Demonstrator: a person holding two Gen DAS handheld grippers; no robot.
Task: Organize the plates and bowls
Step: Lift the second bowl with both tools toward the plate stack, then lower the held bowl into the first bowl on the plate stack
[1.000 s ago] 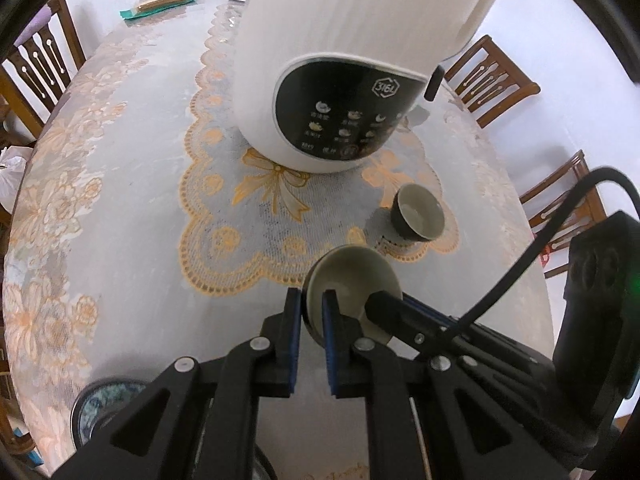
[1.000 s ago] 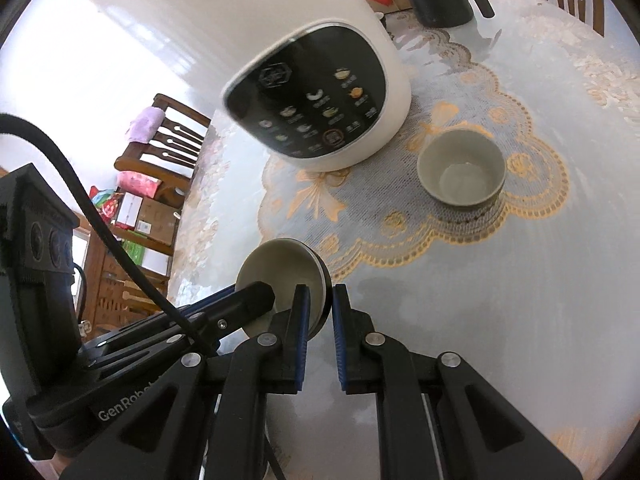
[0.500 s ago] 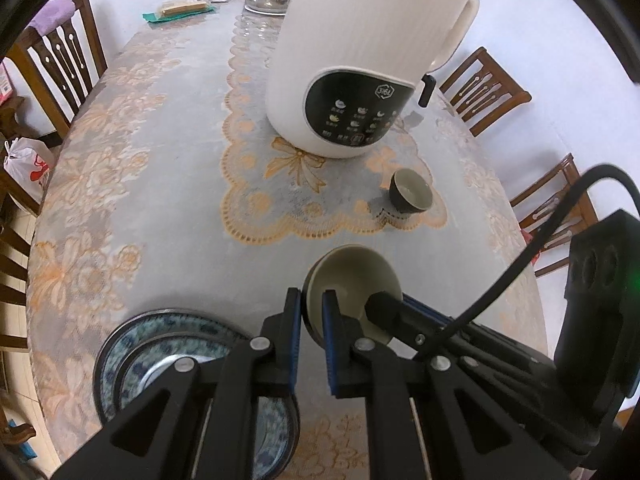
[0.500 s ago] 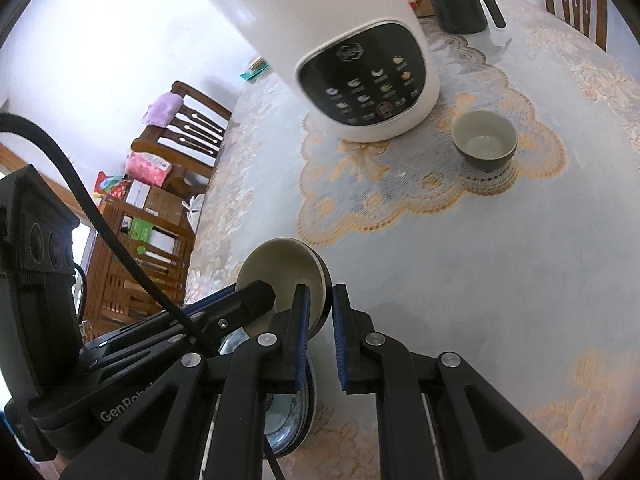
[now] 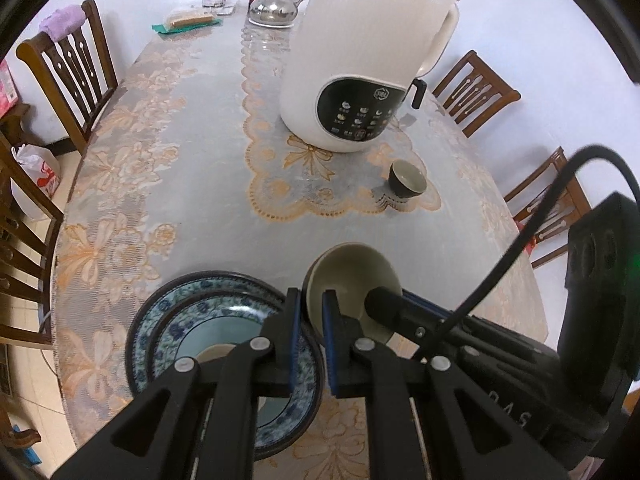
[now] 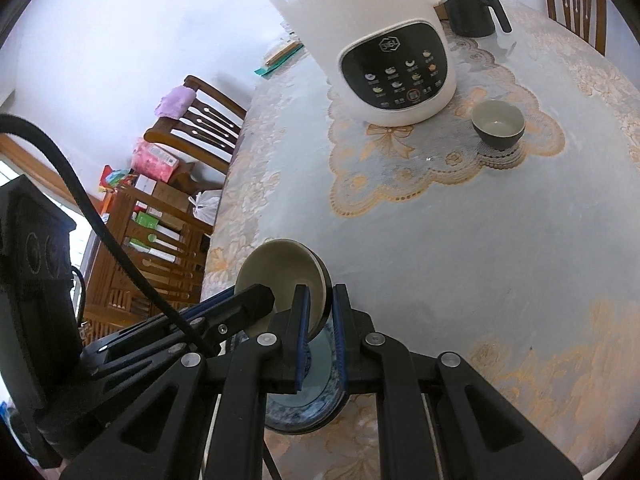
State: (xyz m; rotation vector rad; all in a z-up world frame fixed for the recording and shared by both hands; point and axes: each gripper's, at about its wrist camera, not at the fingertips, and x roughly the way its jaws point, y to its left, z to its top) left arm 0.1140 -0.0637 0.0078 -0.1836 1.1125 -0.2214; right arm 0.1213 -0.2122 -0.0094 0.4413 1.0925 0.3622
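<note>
White elec. kettle (image 5: 360,72) on lace tablecloth (image 5: 168,184); steel teapot (image 5: 274,8) at far end; wooden chairs (image 5: 72,76) around.

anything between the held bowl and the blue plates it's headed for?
Nothing visible. The beige bowl, gripped at its rim by both the left gripper and right gripper, hangs beside the stacked blue-patterned plates; only bare tablecloth lies between.

Tilted beige bowl (image 5: 352,280) above blue-patterned plates (image 5: 168,320)

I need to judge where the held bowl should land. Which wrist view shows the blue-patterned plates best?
The left wrist view: the stacked blue-patterned plates show most of their rims, beside the beige bowl. In the right wrist view only a sliver peeks below the right gripper, which hides the rest.
</note>
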